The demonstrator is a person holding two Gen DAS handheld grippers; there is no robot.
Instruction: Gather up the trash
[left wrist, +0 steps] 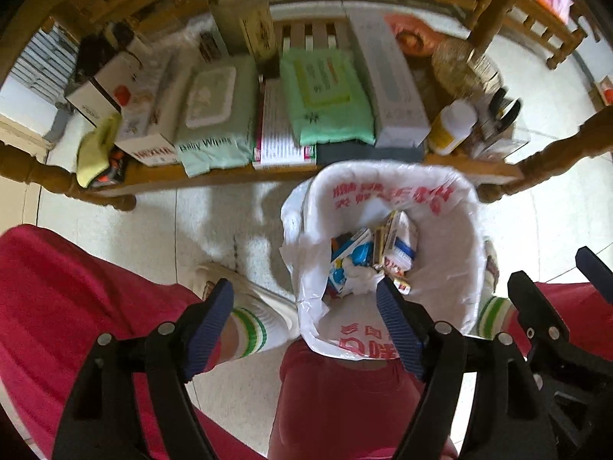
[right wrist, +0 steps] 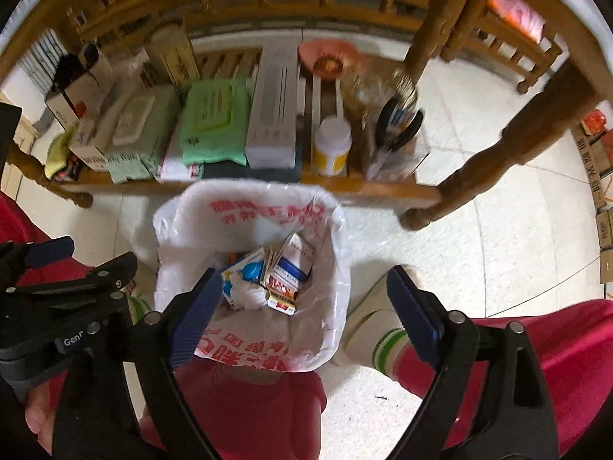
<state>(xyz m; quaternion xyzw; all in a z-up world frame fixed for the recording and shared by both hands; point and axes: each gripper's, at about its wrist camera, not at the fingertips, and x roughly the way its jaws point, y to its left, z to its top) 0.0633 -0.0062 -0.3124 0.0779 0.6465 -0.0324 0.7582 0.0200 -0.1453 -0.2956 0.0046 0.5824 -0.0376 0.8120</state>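
Trash (right wrist: 270, 276) lies in the lined bin (left wrist: 465, 207) between the person's feet; left gripper (left wrist: 304, 306) and right gripper (right wrist: 302, 295) hover above, jaws apart, empty; next, I judge, comes fetching another scrap

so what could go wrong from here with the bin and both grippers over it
1. The left gripper and right gripper, both open and empty, hang close together above the bin; they could bump each other.
2. The bag drapes loosely over the rim, so a finger could snag it and pull it off.
3. The shelf edge sits right behind the bin, easy to knock when lifting.
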